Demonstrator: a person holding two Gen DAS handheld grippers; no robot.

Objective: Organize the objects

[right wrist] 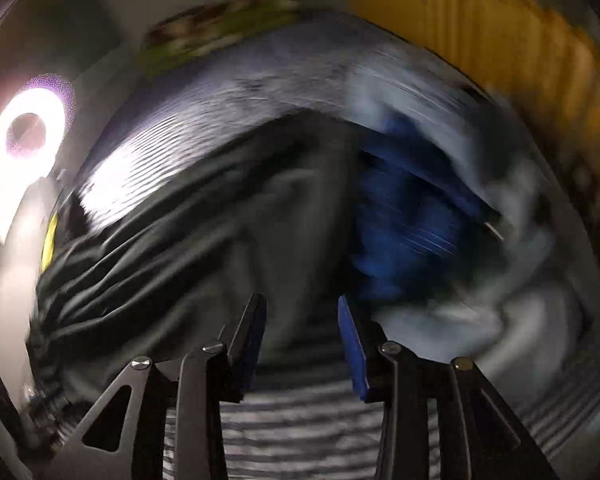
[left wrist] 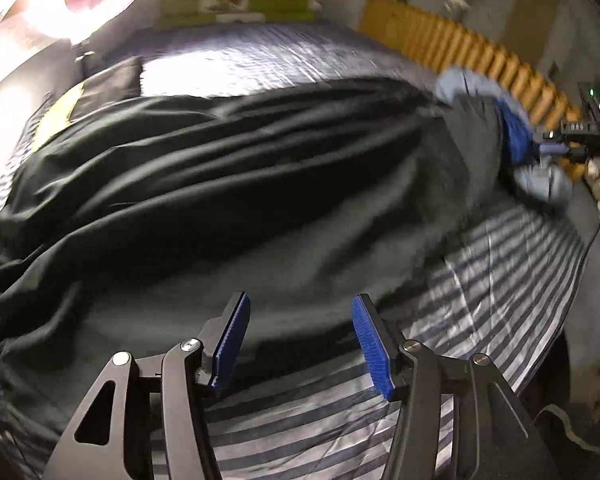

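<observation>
Both grippers empty, jaws apart.
Left gripper (left wrist: 300,340) spread wide; right gripper (right wrist: 302,340) parted, slightly narrower.

My right gripper (right wrist: 302,316) is hovering with its jaws parted, nothing between the blue pads (right wrist: 350,344). Below it the striped bedsheet (right wrist: 300,420) is showing. A black garment (right wrist: 172,248) is lying crumpled ahead and to the left; a light blue and dark blue cloth (right wrist: 416,216) is bunched to the right, heavily blurred. A ring light (right wrist: 26,132) is glaring at far left. A yellow ribbed panel (right wrist: 480,32) is standing behind the bed.
</observation>
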